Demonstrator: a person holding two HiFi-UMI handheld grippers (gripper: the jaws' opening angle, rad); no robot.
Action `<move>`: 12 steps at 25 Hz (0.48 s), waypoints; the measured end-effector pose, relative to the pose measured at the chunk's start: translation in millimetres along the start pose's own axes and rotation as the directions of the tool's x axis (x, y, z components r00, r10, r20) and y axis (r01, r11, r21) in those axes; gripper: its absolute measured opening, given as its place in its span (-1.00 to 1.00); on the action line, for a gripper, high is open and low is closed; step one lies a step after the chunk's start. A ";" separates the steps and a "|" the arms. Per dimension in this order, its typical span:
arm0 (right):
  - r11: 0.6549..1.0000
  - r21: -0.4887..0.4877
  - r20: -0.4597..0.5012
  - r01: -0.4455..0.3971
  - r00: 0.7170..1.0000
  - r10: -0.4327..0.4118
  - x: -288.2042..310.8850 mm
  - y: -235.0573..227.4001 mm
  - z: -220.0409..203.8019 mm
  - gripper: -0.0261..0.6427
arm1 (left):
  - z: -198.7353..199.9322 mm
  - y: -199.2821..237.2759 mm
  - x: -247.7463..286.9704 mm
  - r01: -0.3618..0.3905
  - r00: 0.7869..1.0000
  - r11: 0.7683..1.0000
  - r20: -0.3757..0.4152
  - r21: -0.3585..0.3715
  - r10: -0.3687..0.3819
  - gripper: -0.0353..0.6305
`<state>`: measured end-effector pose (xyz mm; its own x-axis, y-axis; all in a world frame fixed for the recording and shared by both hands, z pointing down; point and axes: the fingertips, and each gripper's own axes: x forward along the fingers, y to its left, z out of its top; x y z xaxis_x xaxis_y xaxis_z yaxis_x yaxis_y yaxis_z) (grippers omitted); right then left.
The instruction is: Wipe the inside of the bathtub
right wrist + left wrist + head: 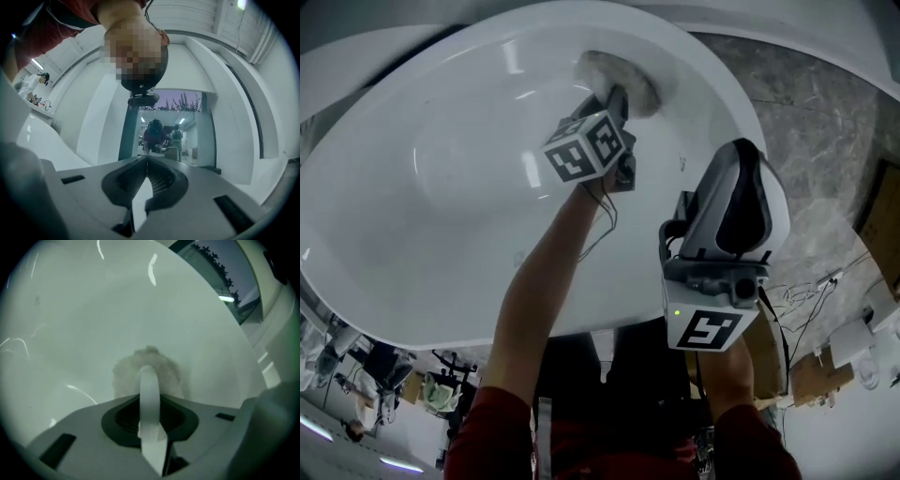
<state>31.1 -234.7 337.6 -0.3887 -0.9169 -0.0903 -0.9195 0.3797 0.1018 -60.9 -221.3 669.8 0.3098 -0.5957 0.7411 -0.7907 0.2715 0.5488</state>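
The white bathtub [412,187] filled the head view. The left gripper [617,101] reached deep inside it, jaws clamped on the white strap [149,390] of a fluffy pad [129,376] that lay against the far inner wall. The right gripper [147,161] was held near the rim, jaws closed on nothing. A good wipe would likely need steady pressure, the pad flat to the curve, and overlapping strokes.

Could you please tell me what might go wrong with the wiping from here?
The left gripper holds the fluffy white round pad only by its thin white handle, so it may twist on the glossy white bathtub wall. The pad sits high near the rim; a stroke could run off it.
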 end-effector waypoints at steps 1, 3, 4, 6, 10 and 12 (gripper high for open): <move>1.000 0.005 -0.006 -0.004 1.000 0.005 1.0 1.8 -11.3 -0.89 | -6.0 9.8 9.4 -0.012 1.000 1.000 -0.012 0.001 0.012 -0.63; 1.000 0.017 -0.022 -0.011 1.000 0.012 2.1 5.1 -37.4 -0.89 | -21.7 34.8 31.0 -0.047 0.998 0.999 -0.044 -0.010 0.047 -0.63; 1.000 0.023 -0.030 -0.014 0.999 0.014 2.0 6.2 -48.3 -0.89 | -29.0 46.9 40.2 -0.065 0.996 0.998 -0.056 -0.018 0.064 -0.63; 0.999 0.029 -0.036 -0.019 0.999 0.020 2.3 7.4 -58.2 -0.89 | -40.6 66.6 51.2 -0.098 0.993 0.995 -0.074 -0.031 0.096 -0.63; 0.999 0.031 -0.017 -0.021 1.000 0.022 10.2 7.6 -57.4 -0.89 | -55.5 101.1 68.2 -0.171 0.979 0.983 -0.120 -0.063 0.163 -0.63; 0.999 0.032 -0.011 -0.023 1.000 0.024 14.7 8.1 -56.4 -0.89 | -58.5 113.9 73.6 -0.203 0.971 0.978 -0.141 -0.051 0.195 -0.63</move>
<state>21.3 -251.9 392.9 -0.4095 -0.9090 -0.0769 -0.9116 0.4046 0.0723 -97.2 -190.0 809.5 0.2213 -0.4187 0.8807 -0.8094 0.4249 0.4054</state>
